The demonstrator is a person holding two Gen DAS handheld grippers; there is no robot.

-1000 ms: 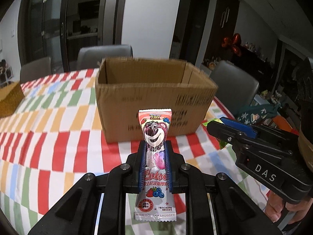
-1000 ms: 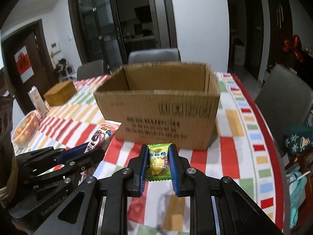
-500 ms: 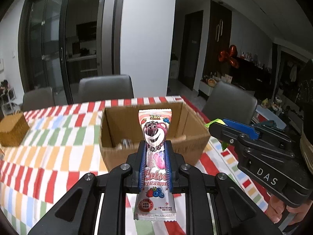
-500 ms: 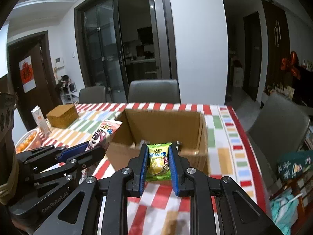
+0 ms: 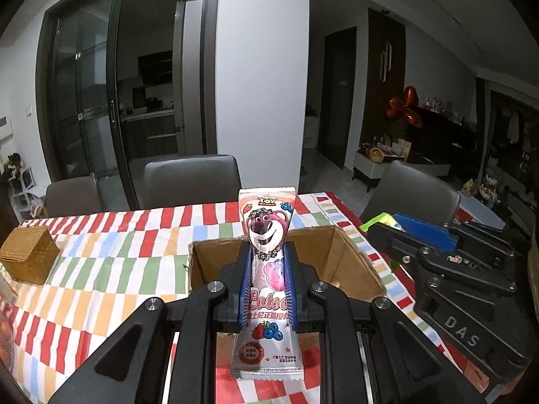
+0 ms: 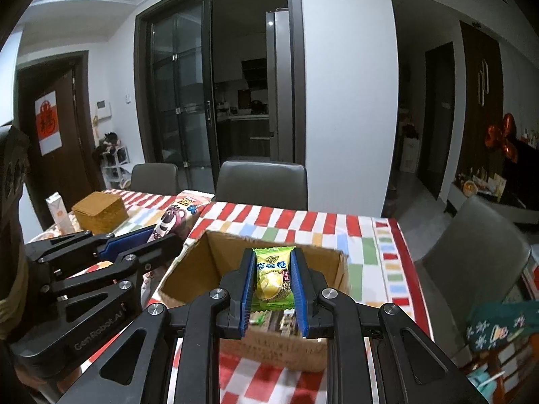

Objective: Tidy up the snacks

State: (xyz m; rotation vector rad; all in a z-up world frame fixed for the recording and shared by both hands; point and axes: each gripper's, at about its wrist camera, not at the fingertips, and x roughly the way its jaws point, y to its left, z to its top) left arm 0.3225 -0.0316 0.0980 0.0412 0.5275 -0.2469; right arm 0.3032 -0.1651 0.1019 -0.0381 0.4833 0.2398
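A pink bear lollipop packet [image 5: 267, 262] is clamped in the left gripper [image 5: 267, 269], a green candy [image 6: 271, 277] in the right gripper [image 6: 271, 286]; both are held above the open cardboard box [image 6: 188, 269], seemingly for dropping in.

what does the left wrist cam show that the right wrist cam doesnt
Only the left wrist view shows the tall pink bear-print snack packet head-on, clamped in the left gripper. Only the right wrist view shows the small green durian candy packet face-on in the right gripper, plus a white and orange carton. Both show the open brown cardboard box, the striped checked tablecloth and the tan woven block.
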